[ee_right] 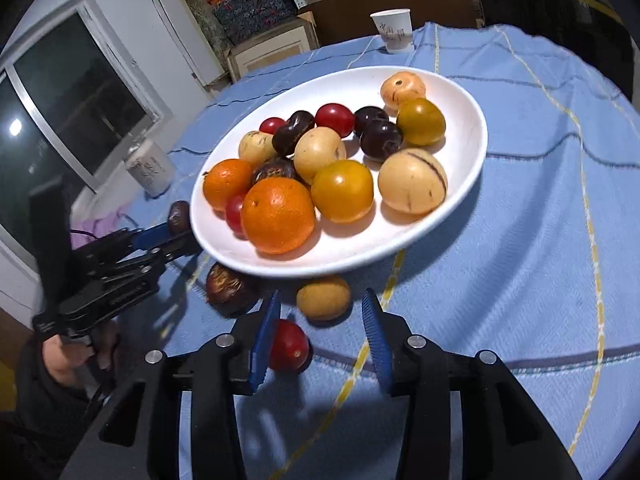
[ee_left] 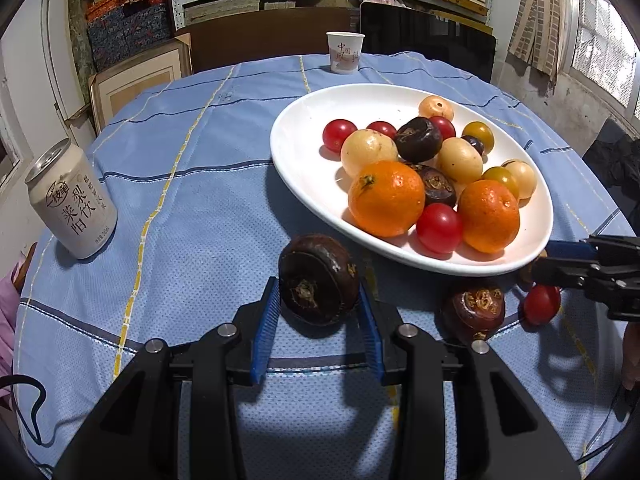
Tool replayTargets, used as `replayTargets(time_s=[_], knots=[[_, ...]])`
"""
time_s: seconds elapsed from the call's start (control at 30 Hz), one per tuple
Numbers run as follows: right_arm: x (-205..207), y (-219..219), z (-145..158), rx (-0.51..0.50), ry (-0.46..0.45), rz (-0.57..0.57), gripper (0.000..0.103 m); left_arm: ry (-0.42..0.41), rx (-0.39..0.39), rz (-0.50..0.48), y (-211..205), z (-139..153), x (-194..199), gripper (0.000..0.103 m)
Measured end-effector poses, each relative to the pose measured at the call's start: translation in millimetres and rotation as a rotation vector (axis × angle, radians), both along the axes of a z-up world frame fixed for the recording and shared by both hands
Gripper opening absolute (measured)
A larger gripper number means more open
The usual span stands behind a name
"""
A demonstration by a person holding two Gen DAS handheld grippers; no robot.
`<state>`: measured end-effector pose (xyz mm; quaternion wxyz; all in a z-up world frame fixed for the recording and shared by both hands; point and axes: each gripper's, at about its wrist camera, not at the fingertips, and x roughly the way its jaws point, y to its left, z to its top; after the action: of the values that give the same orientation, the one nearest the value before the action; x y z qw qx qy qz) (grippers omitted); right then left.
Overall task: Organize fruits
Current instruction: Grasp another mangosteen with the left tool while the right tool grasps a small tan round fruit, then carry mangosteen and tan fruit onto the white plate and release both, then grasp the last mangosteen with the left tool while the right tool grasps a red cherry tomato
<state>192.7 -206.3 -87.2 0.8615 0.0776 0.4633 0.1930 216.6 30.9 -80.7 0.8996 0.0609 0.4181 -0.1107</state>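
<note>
My left gripper point(ee_left: 318, 304) is shut on a dark brown water chestnut point(ee_left: 318, 278), held just above the blue cloth in front of the white oval plate point(ee_left: 304, 120). The plate is piled with oranges, red and yellow tomatoes, pale fruits and dark chestnuts. In the right wrist view my right gripper point(ee_right: 321, 295) stands open low over the cloth. A red tomato point(ee_right: 288, 346) lies between its pads against the left one, apart from the right one. A tan fruit point(ee_right: 316, 304) sits at its fingertips, by the plate rim point(ee_right: 472, 152). A second chestnut point(ee_right: 230, 290) lies loose to the left.
A pale drink can point(ee_left: 74, 204) stands at the table's left and a paper cup point(ee_left: 345, 52) at the far edge. Stacked shelves fill the back wall. A person's hand point(ee_right: 76, 356) grips the left tool's handle. A black cable point(ee_left: 24, 400) trails at lower left.
</note>
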Motion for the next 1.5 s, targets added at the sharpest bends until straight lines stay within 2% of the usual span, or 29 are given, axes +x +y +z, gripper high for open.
replayTargets(time_s=[0.03,0.37,0.53,0.77,0.87,1.03,1.07,1.13,1.17,1.2,1.27,1.43,1.5], knots=[[1.9,0.3,-0.2,0.008,0.011,0.005,0.029,0.0,-0.001,0.0,0.2,0.0,0.1,0.037],[-37.3,0.0,23.0,-0.093,-0.097,0.031,0.028,-0.021,-0.033,-0.001,5.0,7.0,-7.5,0.037],[-43.0,-15.3,44.2,-0.102,-0.169,0.002,0.028,-0.084,-0.068,-0.003,10.7,25.1,-23.2,0.037],[-16.0,-18.9,69.0,-0.087,-0.216,-0.012,0.028,-0.115,-0.054,-0.028,-2.8,47.9,-9.0,0.037],[3.3,-11.1,77.5,-0.088,-0.229,-0.012,0.028,-0.119,-0.042,-0.04,-12.8,55.8,11.7,0.037],[40.8,-0.4,77.6,-0.087,-0.218,-0.024,0.029,-0.065,-0.038,-0.018,-21.9,51.7,57.2,0.037],[45.8,1.6,76.1,-0.087,-0.212,-0.024,0.029,-0.06,-0.036,-0.011,-22.6,50.1,62.4,0.039],[51.9,4.3,73.5,-0.092,-0.212,-0.025,0.034,-0.056,-0.039,-0.001,-24.7,49.0,69.1,0.049],[52.2,4.8,73.0,-0.094,-0.219,-0.03,0.04,-0.061,-0.047,-0.001,-24.8,49.8,68.9,0.054],[50.4,4.3,72.8,-0.09,-0.225,-0.031,0.042,-0.07,-0.054,-0.002,-24.8,51.4,66.9,0.063],[44.6,2.7,71.7,-0.087,-0.226,-0.029,0.042,-0.104,-0.055,0.002,-22.5,55.2,57.9,0.072],[17.2,-6.1,69.5,-0.065,-0.233,-0.025,0.043,-0.112,-0.063,-0.001,-14.2,57.2,34.6,0.073],[0.3,-7.8,67.2,-0.059,-0.231,-0.015,0.046,-0.105,-0.05,-0.024,-14.2,53.3,18.2,0.073]])
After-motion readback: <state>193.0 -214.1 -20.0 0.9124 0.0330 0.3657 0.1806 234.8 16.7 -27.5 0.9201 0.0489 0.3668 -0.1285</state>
